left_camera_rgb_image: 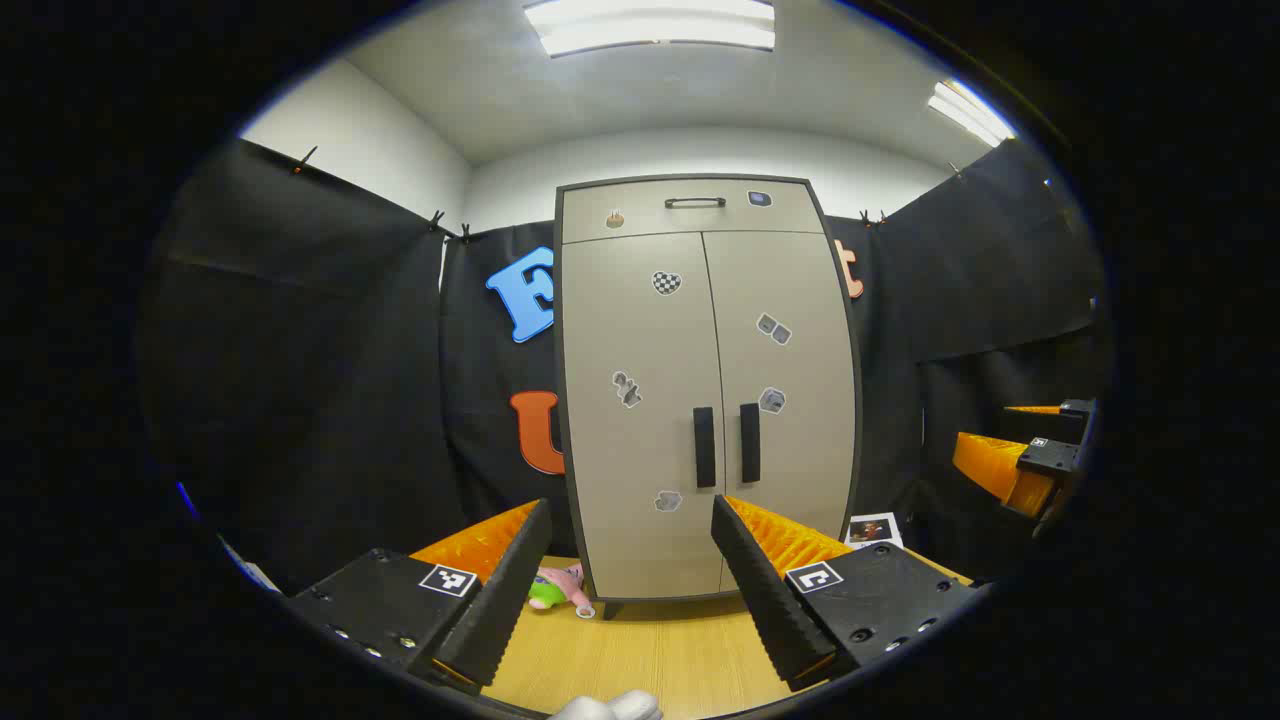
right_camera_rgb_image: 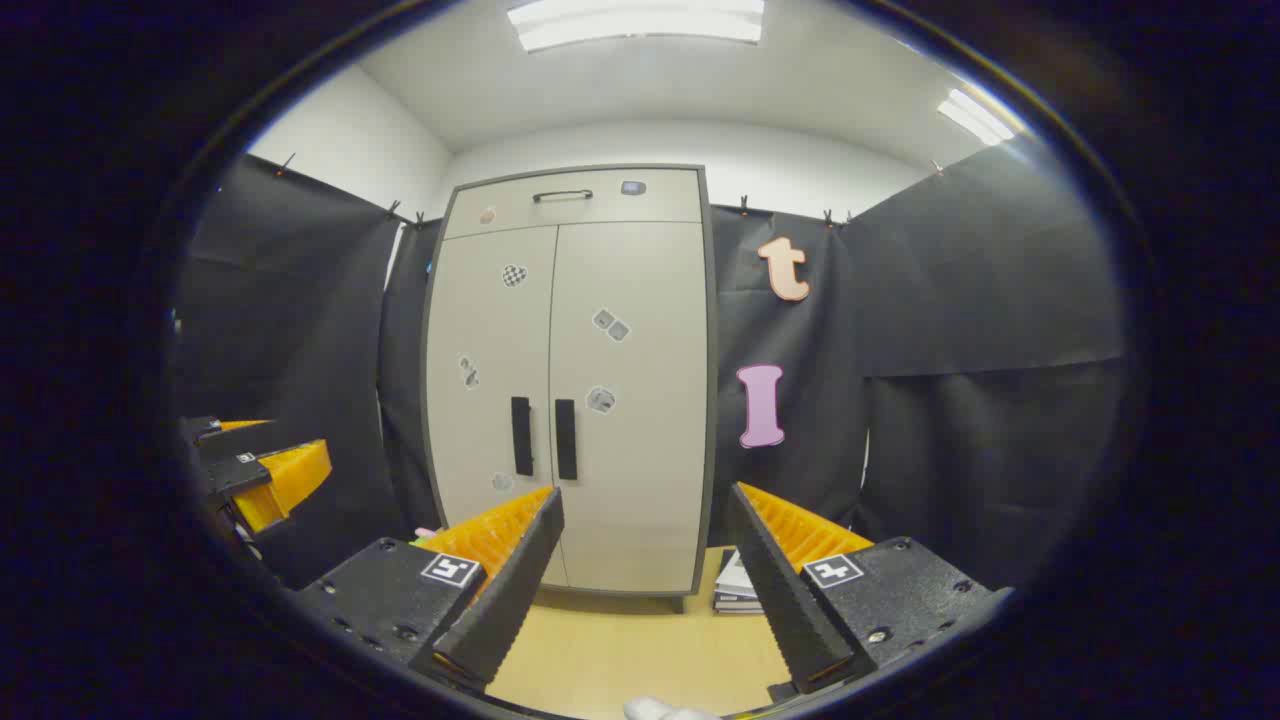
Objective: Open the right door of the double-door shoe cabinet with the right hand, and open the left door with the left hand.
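A beige double-door shoe cabinet (left_camera_rgb_image: pixel 705 390) (right_camera_rgb_image: pixel 570 390) with a dark frame stands ahead, both doors closed. Two dark vertical handles sit side by side at the middle seam: the left door handle (left_camera_rgb_image: pixel 704 446) (right_camera_rgb_image: pixel 521 435) and the right door handle (left_camera_rgb_image: pixel 750 442) (right_camera_rgb_image: pixel 565 439). Small stickers dot the doors, and a top drawer carries a dark handle (left_camera_rgb_image: pixel 695 202). My left gripper (left_camera_rgb_image: pixel 632 520) is open, well short of the cabinet, roughly facing the left door. My right gripper (right_camera_rgb_image: pixel 645 505) is open too, aimed at the right door's lower part, away from the handles.
The cabinet rests on a wooden surface (left_camera_rgb_image: pixel 650 650). A pink and green plush toy (left_camera_rgb_image: pixel 558 588) lies by its left foot. A stack of booklets (right_camera_rgb_image: pixel 738 585) and a photo card (left_camera_rgb_image: pixel 873 530) lie at its right. Black cloth walls surround the booth.
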Motion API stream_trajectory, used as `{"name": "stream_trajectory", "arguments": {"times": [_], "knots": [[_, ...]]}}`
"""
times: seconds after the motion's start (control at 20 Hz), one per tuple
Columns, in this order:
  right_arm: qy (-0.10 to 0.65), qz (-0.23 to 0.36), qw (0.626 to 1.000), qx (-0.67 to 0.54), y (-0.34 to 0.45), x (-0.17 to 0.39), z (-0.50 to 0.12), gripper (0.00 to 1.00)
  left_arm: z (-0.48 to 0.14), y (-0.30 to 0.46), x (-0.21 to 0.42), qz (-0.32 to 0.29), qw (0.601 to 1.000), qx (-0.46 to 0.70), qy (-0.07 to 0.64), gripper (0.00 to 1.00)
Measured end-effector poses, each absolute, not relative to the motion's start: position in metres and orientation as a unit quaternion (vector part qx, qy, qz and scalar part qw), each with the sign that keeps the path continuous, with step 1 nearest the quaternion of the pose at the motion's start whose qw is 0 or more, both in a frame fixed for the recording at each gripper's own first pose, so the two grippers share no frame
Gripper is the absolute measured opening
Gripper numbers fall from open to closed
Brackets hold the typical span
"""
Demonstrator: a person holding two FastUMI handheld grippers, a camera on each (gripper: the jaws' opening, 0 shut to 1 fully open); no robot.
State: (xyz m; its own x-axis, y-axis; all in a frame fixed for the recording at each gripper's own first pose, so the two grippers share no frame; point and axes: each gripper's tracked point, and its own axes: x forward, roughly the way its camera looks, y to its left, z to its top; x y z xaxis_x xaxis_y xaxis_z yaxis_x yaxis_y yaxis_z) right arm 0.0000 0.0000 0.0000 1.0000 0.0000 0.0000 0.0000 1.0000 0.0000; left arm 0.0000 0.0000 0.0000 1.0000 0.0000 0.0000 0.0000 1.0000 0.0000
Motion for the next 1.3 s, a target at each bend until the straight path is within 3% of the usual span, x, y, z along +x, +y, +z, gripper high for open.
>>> {"name": "stream_trajectory", "arguments": {"times": [0.85,1.3], "knots": [[0.005,-0.014,1.000,-0.007,0.002,0.002,-0.005,1.00,-0.003,0.003,-0.002,-0.002,1.000,0.002,0.005,0.96],[0.016,-0.002,1.000,-0.010,0.024,0.059,-0.021,1.00,-0.020,0.018,-0.023,0.015,1.000,0.001,0.022,0.96]]}}
